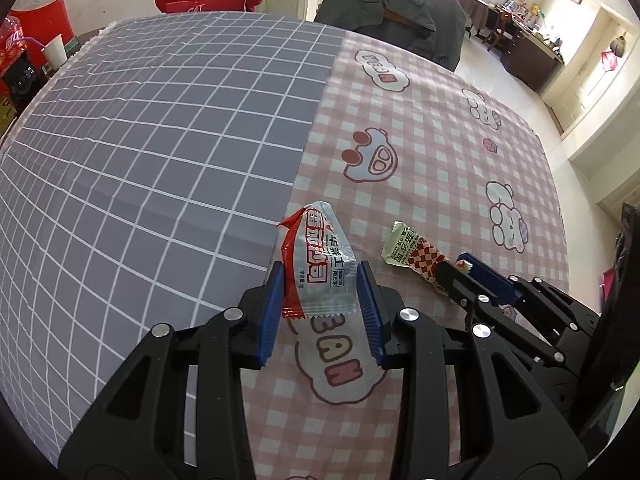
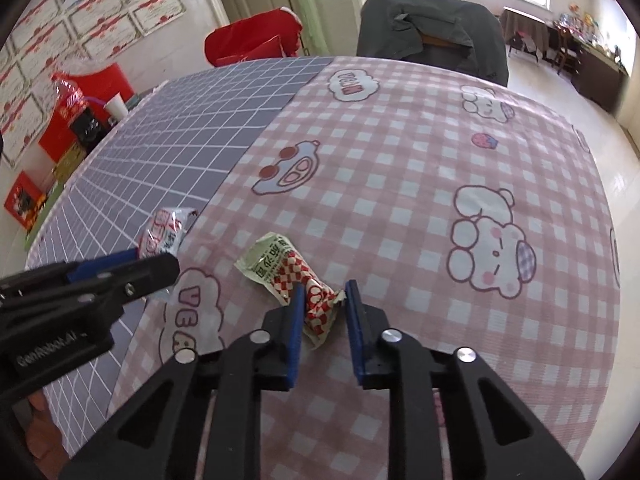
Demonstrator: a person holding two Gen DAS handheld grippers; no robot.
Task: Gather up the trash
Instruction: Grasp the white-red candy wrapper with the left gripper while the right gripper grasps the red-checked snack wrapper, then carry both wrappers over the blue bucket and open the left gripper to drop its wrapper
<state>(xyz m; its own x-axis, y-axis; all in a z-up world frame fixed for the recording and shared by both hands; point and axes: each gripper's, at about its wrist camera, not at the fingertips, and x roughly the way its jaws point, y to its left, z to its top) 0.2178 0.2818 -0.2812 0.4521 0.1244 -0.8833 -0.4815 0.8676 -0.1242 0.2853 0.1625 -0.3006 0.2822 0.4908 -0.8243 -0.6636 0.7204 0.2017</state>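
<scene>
A silver and red ketchup sachet [image 1: 314, 264] lies on the tablecloth seam, also seen in the right wrist view [image 2: 164, 232]. My left gripper [image 1: 322, 276] is open, its blue pads on either side of the sachet's near end. A green and red-checked crumpled wrapper [image 2: 292, 276] lies on the pink cloth, also seen in the left wrist view [image 1: 412, 256]. My right gripper [image 2: 324, 292] is open around the wrapper's near end, its left pad touching it. The right gripper shows in the left wrist view [image 1: 468, 270], the left one in the right wrist view [image 2: 132, 264].
The table [image 1: 160, 140] carries a grey grid cloth on the left and a pink checked cartoon cloth [image 2: 400, 160] on the right. A chair with a grey jacket [image 1: 392, 12] stands at the far edge. A white cup [image 1: 56, 50] and red boxes sit far left.
</scene>
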